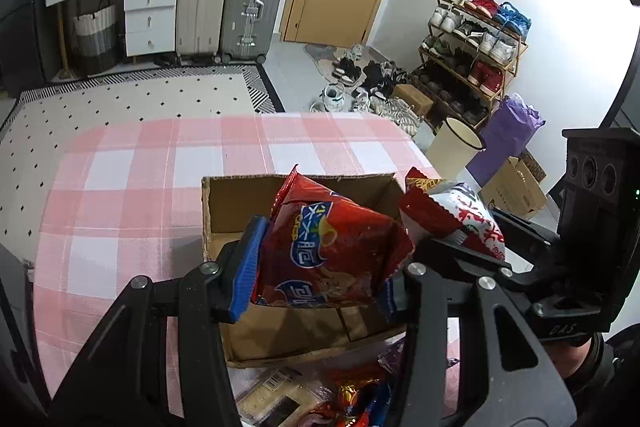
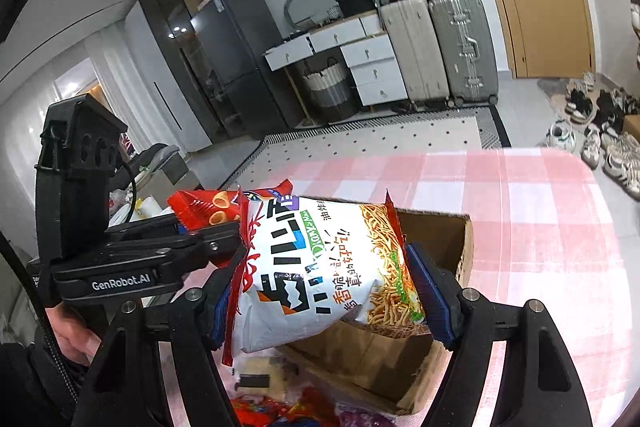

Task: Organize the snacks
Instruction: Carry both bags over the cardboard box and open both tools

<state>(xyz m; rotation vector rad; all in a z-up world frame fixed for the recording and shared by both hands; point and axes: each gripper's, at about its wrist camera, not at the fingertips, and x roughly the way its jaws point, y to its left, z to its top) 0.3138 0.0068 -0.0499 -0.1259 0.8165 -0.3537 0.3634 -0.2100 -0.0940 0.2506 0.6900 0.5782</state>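
Cardboard made up the open box (image 1: 224, 211) that sat on the pink-and-white checked tablecloth (image 1: 132, 163), its top flaps cut away and its inside mostly bare. The left gripper (image 1: 320, 273) had its blue pads closed partway on a red crisp bag (image 1: 332, 247), one pad (image 1: 246, 267) pressed against the bag's left side and the other at its crumpled right edge, so the bag hung above the box opening. Just right of it in the left wrist view, a second packet with a white face and red zigzag edges (image 1: 468, 215) rose beside the black frame of the other tool.

From the right wrist view, the right gripper (image 2: 328, 299) held that packet, a white noodle-snack bag (image 2: 316, 267) printed with a heap of fried noodles. Its jaws stood about half open around the puffy bag, a blue pad (image 2: 430, 297) on the bag's right side and the other on its red left seam. This bag hung over the near left corner of the cardboard box (image 2: 460, 251). The red crisp bag (image 2: 204, 207) showed behind it, in the left tool's jaws, and a person's hand (image 2: 70, 341) gripped that tool's handle.

More wrapped snacks (image 2: 280, 411) lay loose on the cloth in front of the box, near the bottom edge of both views. Suitcases (image 1: 230, 7) stood against the far wall.
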